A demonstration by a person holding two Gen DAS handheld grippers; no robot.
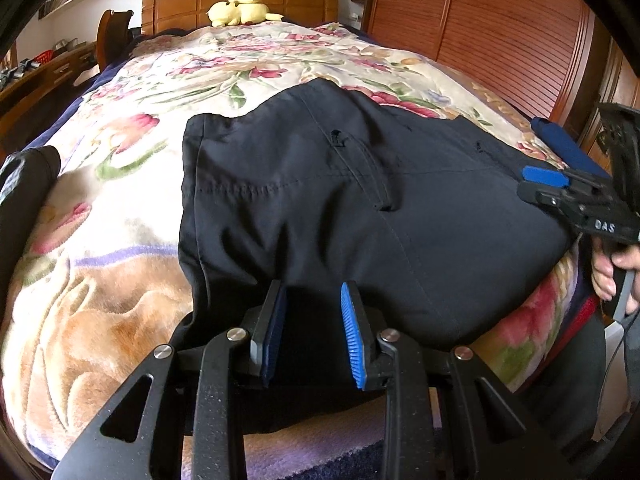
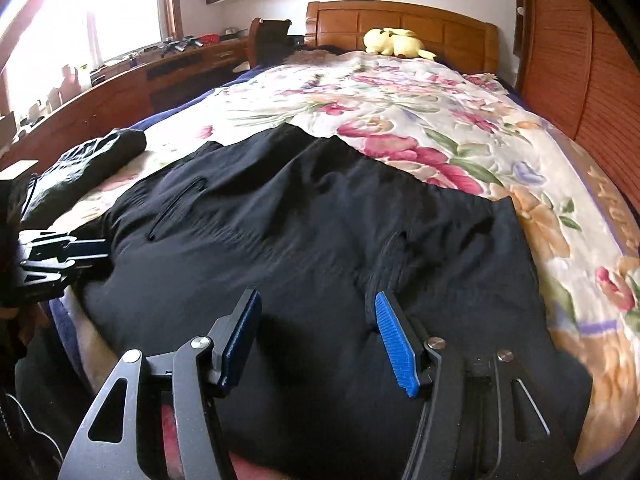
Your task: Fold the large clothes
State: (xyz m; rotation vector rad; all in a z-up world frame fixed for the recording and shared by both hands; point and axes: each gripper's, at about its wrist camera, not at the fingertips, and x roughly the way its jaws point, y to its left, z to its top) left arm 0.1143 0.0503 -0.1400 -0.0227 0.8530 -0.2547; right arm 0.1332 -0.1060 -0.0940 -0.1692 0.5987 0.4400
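Black trousers point(image 1: 320, 184) lie spread across the near end of a floral bedspread point(image 1: 132, 208), waistband and pockets facing me, with the near edge hanging over the bed's edge. My left gripper point(image 1: 314, 308) hovers over that near edge. Its blue pads stand apart with dark cloth below the gap, and neither pad presses on it. In the right wrist view the left gripper point(image 2: 94, 251) sits at the left edge of the trousers point(image 2: 304, 216). My right gripper point(image 2: 318, 324) is open low over the cloth. From the left wrist view the right gripper point(image 1: 550, 158) is at the trousers' right side, held by a hand point(image 1: 608, 276).
A dark bundled garment point(image 2: 88, 164) lies on the bed left of the trousers. A yellow plush toy point(image 2: 394, 42) rests against the wooden headboard point(image 2: 400, 20). A slatted wooden wardrobe point(image 1: 480, 28) runs along the right side, and a cluttered desk point(image 2: 120, 76) stands under the window.
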